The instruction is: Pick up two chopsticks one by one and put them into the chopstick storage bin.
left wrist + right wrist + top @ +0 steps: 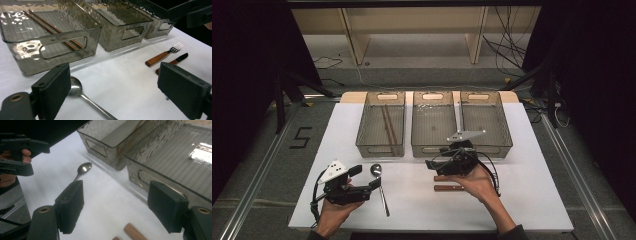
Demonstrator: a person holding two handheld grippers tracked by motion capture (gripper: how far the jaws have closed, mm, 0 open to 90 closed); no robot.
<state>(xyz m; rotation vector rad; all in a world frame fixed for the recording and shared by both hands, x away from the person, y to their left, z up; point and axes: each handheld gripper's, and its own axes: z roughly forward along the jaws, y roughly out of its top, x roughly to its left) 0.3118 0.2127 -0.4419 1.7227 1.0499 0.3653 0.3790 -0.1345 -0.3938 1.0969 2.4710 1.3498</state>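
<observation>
Both tools, left [364,177] and right [435,164], gaped empty; chopsticks [388,125] were binned, while spoon [378,181], fork [163,54] and knife [173,62] awaited on the worktop [512,195].

Each black tool [362,179] carries a grey three-cornered plate, square pads, and a trailing cable.

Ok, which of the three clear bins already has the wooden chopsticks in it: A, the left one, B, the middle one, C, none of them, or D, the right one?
A: in the high view the chopsticks lie in the left bin, while the middle bin and the right bin hold no chopsticks.
</observation>
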